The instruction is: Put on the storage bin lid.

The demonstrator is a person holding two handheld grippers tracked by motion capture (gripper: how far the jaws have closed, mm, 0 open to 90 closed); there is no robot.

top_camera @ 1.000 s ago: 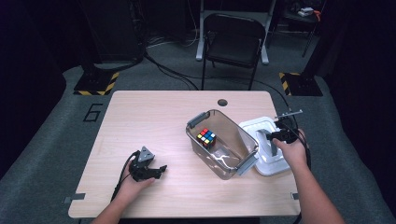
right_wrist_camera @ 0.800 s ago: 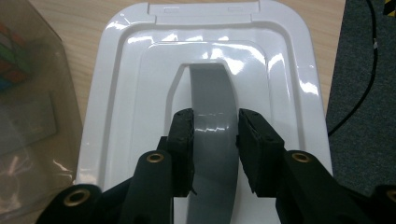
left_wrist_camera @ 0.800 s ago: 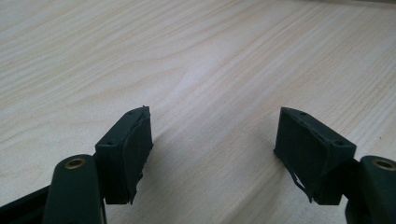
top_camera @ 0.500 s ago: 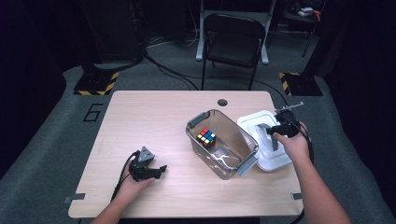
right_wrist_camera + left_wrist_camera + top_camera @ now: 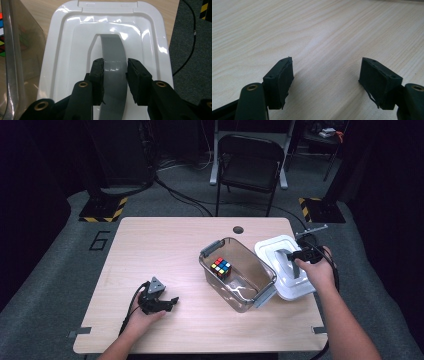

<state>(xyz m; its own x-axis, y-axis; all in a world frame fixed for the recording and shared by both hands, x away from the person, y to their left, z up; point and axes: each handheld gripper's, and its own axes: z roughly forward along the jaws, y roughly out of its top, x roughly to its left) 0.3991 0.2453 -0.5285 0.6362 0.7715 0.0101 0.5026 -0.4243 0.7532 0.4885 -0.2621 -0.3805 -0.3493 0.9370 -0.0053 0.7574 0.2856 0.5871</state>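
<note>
Bright lit table (image 5: 165, 250), dark surroundings, glare on white lid (image 5: 75, 50), sharp focus

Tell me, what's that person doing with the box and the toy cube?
The right gripper is clamped on the grey handle of the white lid, beside the clear box. The colourful cube sits inside the open box. The left gripper rests open on the wooden table, holding nothing.

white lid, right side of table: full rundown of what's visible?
The white lid looks like glossy plastic: a rounded rectangle with stepped ridges, a recessed centre and a grey arched handle. It sits at the table's right edge beside the clear bin, apparently tilted. The right tool is shut on the handle, one pad on each side.
</note>
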